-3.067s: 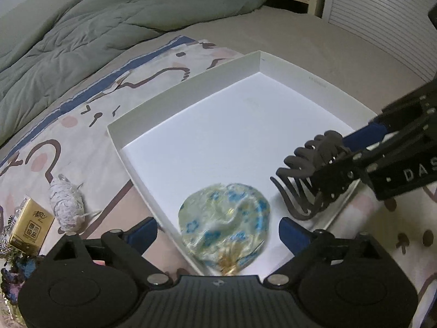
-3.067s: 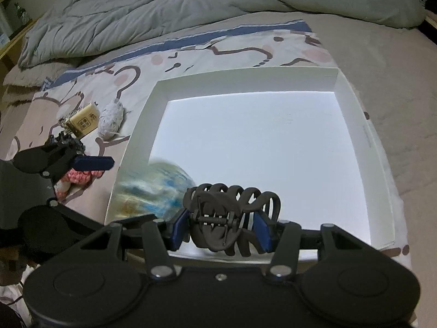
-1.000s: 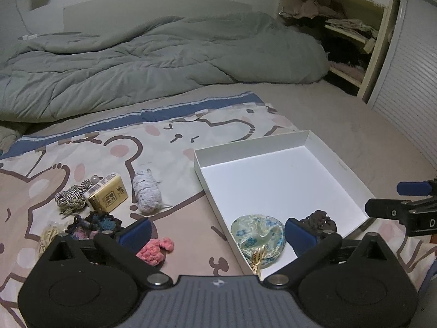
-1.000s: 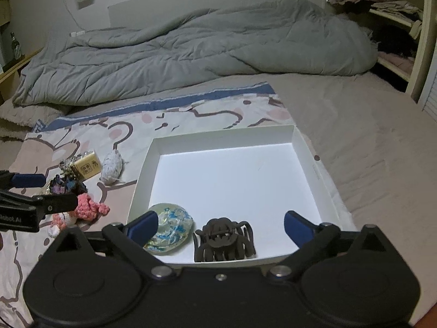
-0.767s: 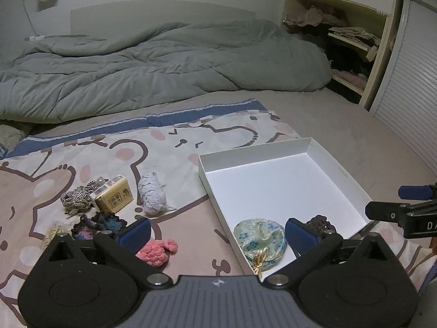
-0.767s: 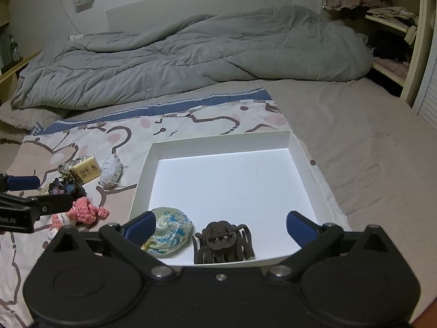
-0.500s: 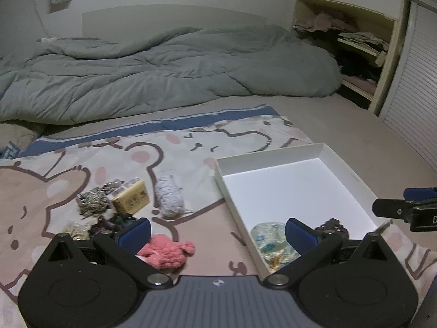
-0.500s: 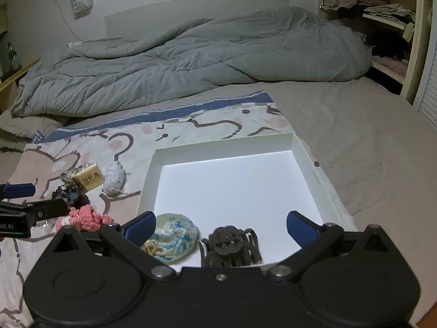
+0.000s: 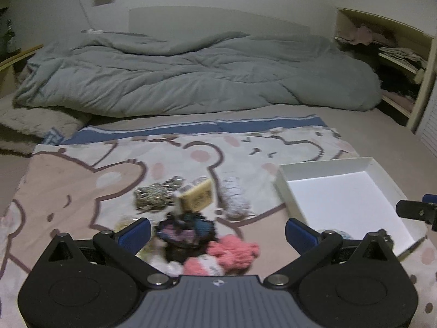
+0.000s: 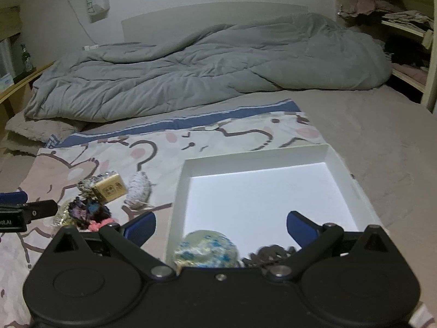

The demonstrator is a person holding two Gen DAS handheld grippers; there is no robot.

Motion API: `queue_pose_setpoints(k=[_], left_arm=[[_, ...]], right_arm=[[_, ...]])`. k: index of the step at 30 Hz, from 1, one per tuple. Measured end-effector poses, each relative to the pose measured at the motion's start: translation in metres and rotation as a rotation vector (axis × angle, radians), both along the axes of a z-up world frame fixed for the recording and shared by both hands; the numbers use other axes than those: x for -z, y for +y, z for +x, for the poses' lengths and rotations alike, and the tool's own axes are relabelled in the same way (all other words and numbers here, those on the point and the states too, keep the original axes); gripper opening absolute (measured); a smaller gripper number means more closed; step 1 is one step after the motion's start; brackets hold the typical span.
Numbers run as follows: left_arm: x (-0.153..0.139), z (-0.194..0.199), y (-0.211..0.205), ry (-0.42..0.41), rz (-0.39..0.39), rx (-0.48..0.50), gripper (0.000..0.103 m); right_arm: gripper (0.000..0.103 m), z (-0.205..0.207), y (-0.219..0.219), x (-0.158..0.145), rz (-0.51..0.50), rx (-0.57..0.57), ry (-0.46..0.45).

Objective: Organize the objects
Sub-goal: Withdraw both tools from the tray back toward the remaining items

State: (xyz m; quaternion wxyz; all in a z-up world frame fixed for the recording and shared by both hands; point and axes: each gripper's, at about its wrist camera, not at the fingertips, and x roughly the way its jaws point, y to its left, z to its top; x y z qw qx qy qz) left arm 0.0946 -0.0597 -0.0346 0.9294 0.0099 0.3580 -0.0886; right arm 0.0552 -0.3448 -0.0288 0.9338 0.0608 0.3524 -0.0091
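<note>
My left gripper (image 9: 218, 232) is open above the loose pile on the cartoon sheet. Below it lie a dark multicoloured scrunchie (image 9: 185, 232) and a pink scrunchie (image 9: 235, 251). Behind them are a yellow box (image 9: 195, 198), a whitish scrunchie (image 9: 235, 199) and a striped scrunchie (image 9: 155, 194). The white tray (image 9: 322, 164) sits to the right. My right gripper (image 10: 220, 227) is open and empty over the tray's (image 10: 254, 155) near edge. Inside the tray, a blue-flowered pouch (image 10: 207, 248) and a dark hair claw (image 10: 270, 254) lie partly hidden by the gripper body.
A rumpled grey duvet (image 9: 191, 76) covers the back of the bed. Open shelves with clothes (image 10: 404, 19) stand at the right. The patterned sheet (image 9: 82, 180) has bare room left of the pile. A finger of the other gripper (image 10: 35, 210) shows at the left.
The right gripper let go of the hair claw, which now lies in the tray. Both grippers pulled back and up. The left one swung left over the pile of scrunchies.
</note>
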Motion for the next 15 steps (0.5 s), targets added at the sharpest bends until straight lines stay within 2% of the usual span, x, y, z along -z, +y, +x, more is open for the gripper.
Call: queue_pose_setpoints(k=[15], left_arm=[[0.004, 0.004, 0.074, -0.032, 0.035, -0.136, 0.103]], right_arm=[[0.103, 0.024, 0.068, 0.011, 0.022, -0.136, -0.006]])
